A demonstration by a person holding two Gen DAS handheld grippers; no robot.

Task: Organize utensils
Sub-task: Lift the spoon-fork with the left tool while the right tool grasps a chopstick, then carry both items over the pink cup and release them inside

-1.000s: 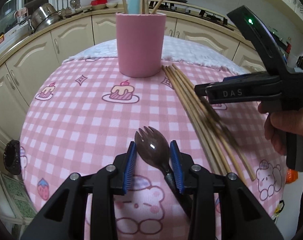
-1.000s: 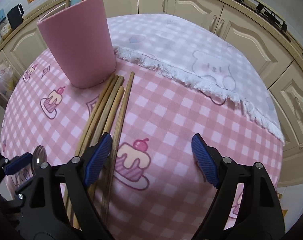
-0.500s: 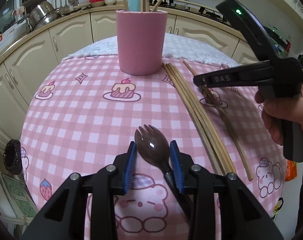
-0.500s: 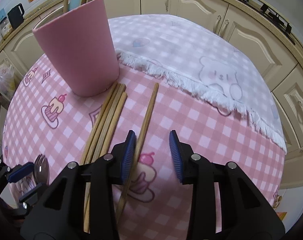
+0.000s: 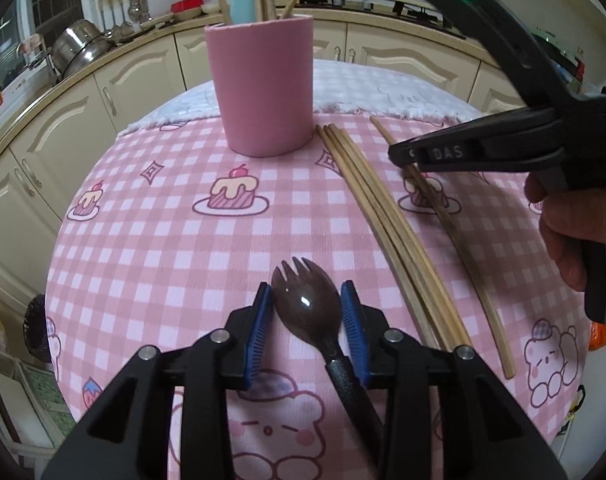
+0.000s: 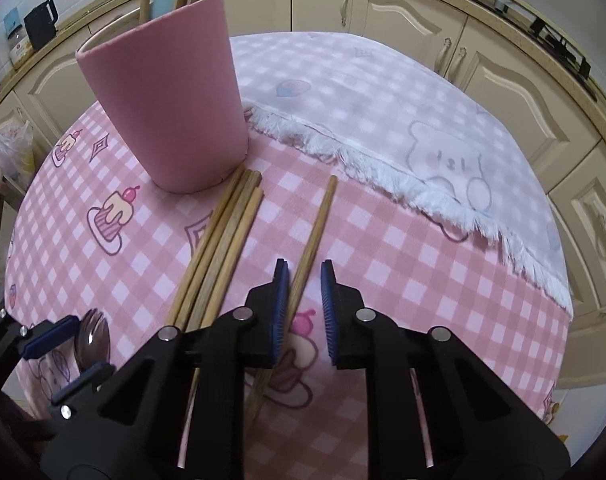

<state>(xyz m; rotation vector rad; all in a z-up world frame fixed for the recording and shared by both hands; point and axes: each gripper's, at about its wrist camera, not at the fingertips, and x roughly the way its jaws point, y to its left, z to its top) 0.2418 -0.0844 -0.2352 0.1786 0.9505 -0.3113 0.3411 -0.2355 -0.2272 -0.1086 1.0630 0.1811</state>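
Your right gripper (image 6: 305, 270) has just been closing its jaws around one chopstick (image 6: 317, 224) on the bench.

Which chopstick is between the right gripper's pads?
The lone chopstick, lying apart from the bundle beside the pink cup.

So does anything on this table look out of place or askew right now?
One wooden chopstick lies apart from the bundle of wooden chopsticks beside the pink cup, splayed at an angle. The right gripper jaws have just been closing around it. Nothing is spilled or damaged.
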